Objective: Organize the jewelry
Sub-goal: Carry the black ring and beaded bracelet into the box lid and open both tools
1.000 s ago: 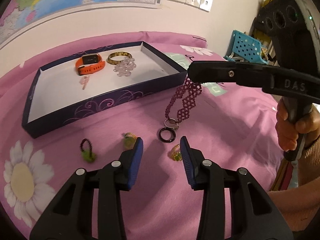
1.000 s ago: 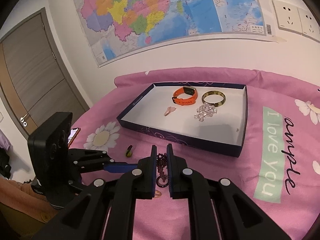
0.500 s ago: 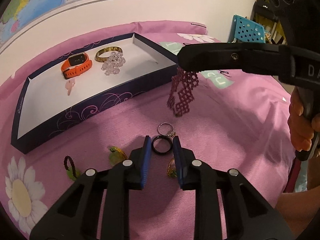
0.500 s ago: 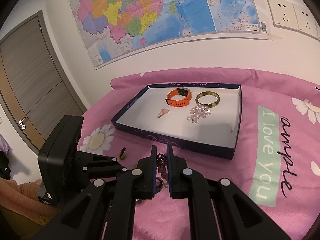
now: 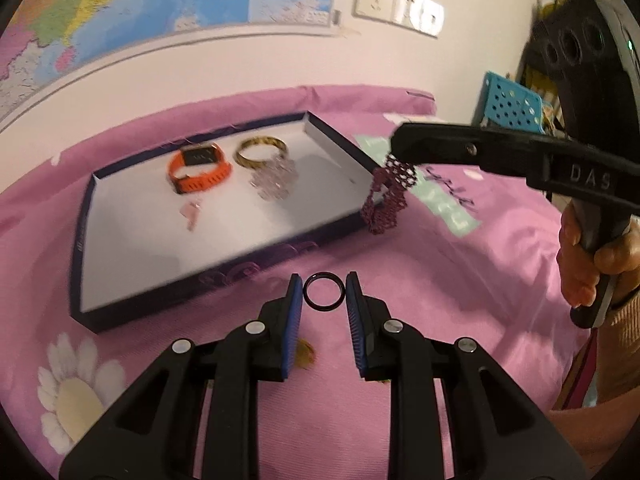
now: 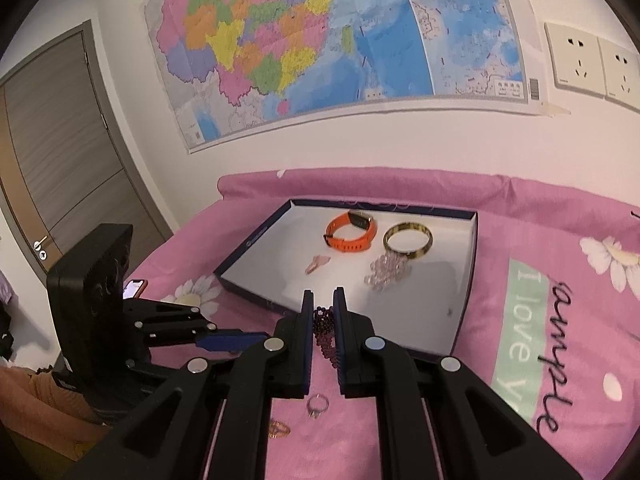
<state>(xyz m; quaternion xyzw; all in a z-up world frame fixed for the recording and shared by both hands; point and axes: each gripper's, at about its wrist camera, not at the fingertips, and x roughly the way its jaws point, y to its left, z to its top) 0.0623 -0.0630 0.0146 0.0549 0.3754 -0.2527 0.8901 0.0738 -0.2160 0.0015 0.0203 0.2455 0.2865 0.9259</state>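
Ring [image 5: 323, 291] sits clamped between left tongs [image 5: 323, 300]; right tongs [image 6: 323, 314] pinch dangling beaded bracelet [image 5: 386, 196].

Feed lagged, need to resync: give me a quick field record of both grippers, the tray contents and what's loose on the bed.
left gripper: shut on black ring
right gripper: shut on maroon beaded bracelet, hanging at tray's near right corner
tray: orange watch, gold bangle, clear bead bracelet, pink charm
loose on bedspread: silver ring, gold ring

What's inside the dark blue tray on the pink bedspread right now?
The dark blue tray holds an orange smartwatch, a gold bangle, a clear bead bracelet and a small pink charm. The gripper hides part of its near edge.
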